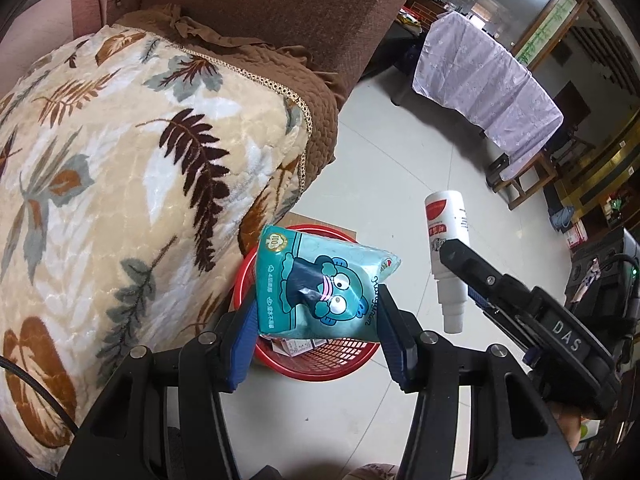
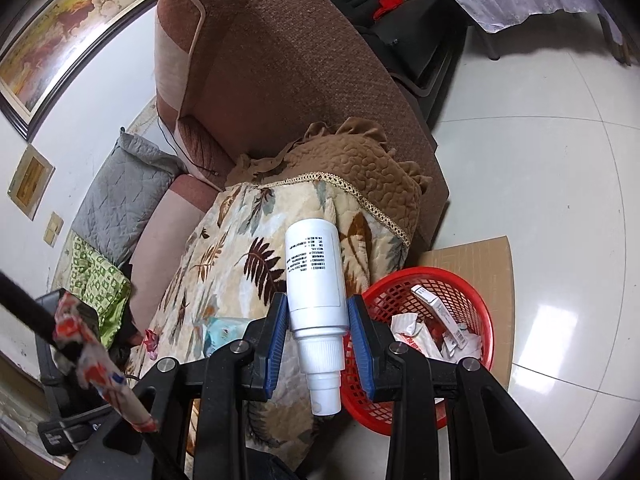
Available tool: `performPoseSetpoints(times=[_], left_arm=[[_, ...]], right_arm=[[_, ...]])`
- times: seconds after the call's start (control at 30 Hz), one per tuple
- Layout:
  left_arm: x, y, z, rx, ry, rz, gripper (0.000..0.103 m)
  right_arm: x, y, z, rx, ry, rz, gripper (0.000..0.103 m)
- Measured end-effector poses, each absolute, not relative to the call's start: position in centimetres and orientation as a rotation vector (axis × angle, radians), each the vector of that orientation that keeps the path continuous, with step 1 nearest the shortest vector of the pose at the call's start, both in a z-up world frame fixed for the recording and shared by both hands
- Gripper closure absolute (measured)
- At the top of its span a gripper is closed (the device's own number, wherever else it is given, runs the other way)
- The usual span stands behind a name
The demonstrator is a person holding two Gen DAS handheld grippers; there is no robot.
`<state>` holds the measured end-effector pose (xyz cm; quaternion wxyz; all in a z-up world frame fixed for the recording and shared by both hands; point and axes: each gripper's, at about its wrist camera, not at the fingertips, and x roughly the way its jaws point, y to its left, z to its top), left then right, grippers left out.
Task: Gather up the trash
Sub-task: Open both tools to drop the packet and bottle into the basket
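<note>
Trash filled both tools: the left gripper (image 1: 316, 316) clamped a teal tissue pack (image 1: 324, 284) directly above the red mesh basket (image 1: 320, 360), while the right gripper (image 2: 316, 320) squeezed a white spray bottle (image 2: 316, 280) just left of that basket. Paper scraps (image 2: 420, 336) lay inside it, beside the leaf-patterned blanket (image 2: 248, 248) on the brown sofa (image 2: 280, 60).

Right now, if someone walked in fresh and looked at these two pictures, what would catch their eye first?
Probably the teal cartoon tissue pack clamped in the left gripper, held above the red mesh basket on the floor beside the sofa. Next, the white spray bottle gripped nozzle-backward by the right gripper, over the leaf-patterned blanket draped across the sofa.
</note>
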<state>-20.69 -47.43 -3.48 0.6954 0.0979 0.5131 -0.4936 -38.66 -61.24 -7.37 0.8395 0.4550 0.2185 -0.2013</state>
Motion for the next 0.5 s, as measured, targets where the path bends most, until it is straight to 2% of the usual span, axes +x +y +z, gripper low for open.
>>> performPoseSetpoints(times=[0.23,0.3,0.33,0.37,0.5], left_arm=[[-20.6,-47.6,-4.1,0.232,1.139,-1.099,0.049],[-20.5,-47.7,-4.2,0.230,1.147,-1.107,0.047],[-20.5,-47.8,-4.4,0.231,1.153,-1.113,0.044],[-20.4,-47.8,-4.5,0.234,1.160,-1.116,0.044],[-20.7,-47.5,-4.7,0.242,1.170,-1.125,0.041]], right_arm=[[-38.1,-61.4,-7.4,0.970,0.454,-0.427,0.068],[-38.2,-61.6,-7.4,0.987,0.439,-0.421,0.061],[-38.4,-61.8,-7.3,0.997,0.431,-0.423,0.048],[-38.5,-61.9,-7.3,1.005,0.422,-0.424,0.041],[-39.0,-62.0,-6.6,1.017,0.401,-0.432,0.041]])
